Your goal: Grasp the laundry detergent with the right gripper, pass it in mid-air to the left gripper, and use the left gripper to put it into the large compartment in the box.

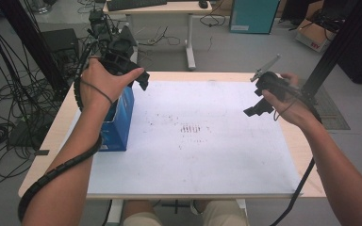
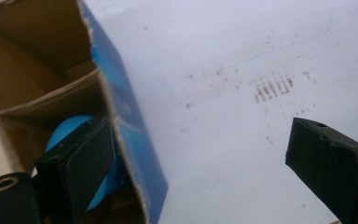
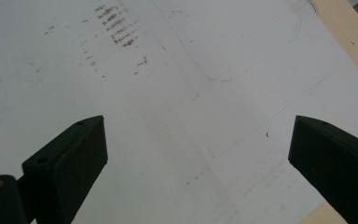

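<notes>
An open blue cardboard box (image 1: 121, 126) stands at the left of the white sheet (image 1: 193, 160). My left gripper (image 1: 133, 75) hovers above the box's far end, held in a hand. In the left gripper view the left gripper (image 2: 196, 140) is open and straddles the box's blue side wall (image 2: 126, 107). One jaw is over the box's opening and the other over the sheet. A rounded blue object (image 2: 67, 130) lies inside the box, partly hidden by that jaw. My right gripper (image 1: 261, 101) is held above the sheet's right part. That right gripper (image 3: 198, 133) is open with nothing between its jaws.
The sheet covers most of a light wooden table (image 1: 52, 136) and has brownish smudges (image 1: 191, 128) near its middle. Cables (image 1: 4, 108) lie on the floor at left. A desk (image 1: 160, 9) stands behind, and a black post (image 1: 334, 47) rises at the right.
</notes>
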`<state>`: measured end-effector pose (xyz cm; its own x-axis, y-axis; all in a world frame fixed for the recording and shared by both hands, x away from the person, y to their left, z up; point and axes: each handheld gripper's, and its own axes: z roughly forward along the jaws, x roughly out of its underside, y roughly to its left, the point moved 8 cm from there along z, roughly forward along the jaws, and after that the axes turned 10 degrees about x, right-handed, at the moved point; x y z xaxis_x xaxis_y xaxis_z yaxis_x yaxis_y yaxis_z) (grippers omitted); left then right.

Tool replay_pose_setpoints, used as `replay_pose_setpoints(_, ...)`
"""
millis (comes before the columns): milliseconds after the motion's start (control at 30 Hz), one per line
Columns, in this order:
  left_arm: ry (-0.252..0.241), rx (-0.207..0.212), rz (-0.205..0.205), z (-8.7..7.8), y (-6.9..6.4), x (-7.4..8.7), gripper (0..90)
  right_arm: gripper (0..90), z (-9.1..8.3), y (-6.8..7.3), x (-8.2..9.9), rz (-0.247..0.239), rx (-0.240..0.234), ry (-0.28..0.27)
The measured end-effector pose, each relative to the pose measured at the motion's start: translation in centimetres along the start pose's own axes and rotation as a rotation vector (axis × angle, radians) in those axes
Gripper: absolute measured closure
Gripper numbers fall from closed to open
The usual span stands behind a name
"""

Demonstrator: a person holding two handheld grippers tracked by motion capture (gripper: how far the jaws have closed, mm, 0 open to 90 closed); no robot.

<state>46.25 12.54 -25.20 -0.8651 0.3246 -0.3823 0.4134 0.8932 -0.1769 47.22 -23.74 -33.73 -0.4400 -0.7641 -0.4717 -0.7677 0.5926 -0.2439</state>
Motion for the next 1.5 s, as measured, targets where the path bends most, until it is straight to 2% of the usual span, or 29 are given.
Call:
replay_pose_setpoints(267,0.014,0.048,0.034,2.7,-1.6,-1.8,7.7,4.5,0.5,-0.5,-0.2,-0.007,-0.001,0.006)
replay_pose_setpoints(533,0.025,0.075,0.031,5.3,-2.4,-2.9,7.8,4.5,0.4,-1.1,-0.2,-0.006,0.007,-0.005)
replay_pose_setpoints(667,0.023,0.088,0.03,6.1,-2.8,-3.4,7.8,4.5,0.1,-1.3,-0.2,-0.003,0.012,-0.009)
replay_pose_setpoints(733,0.028,0.111,0.026,6.6,-3.3,-3.6,7.8,4.5,0.0,-1.3,-0.1,0.001,0.013,-0.004)
replay_pose_setpoints(767,0.031,0.127,0.024,6.9,-3.5,-3.7,8.1,4.5,0.0,-1.5,0.0,-0.013,0.014,-0.003)
replay_pose_setpoints(933,0.035,0.125,0.046,7.5,-4.4,-4.4,8.1,4.5,-0.3,-1.4,0.0,-0.01,0.013,-0.008)
replay_pose_setpoints(1067,0.029,0.127,0.049,7.8,-4.7,-5.0,7.9,4.5,-0.7,-1.5,0.0,-0.004,0.019,-0.014)
replay_pose_setpoints(1500,0.042,0.133,0.033,9.0,-4.4,-5.4,7.8,4.5,-0.4,-1.7,0.0,-0.012,0.015,0.001)
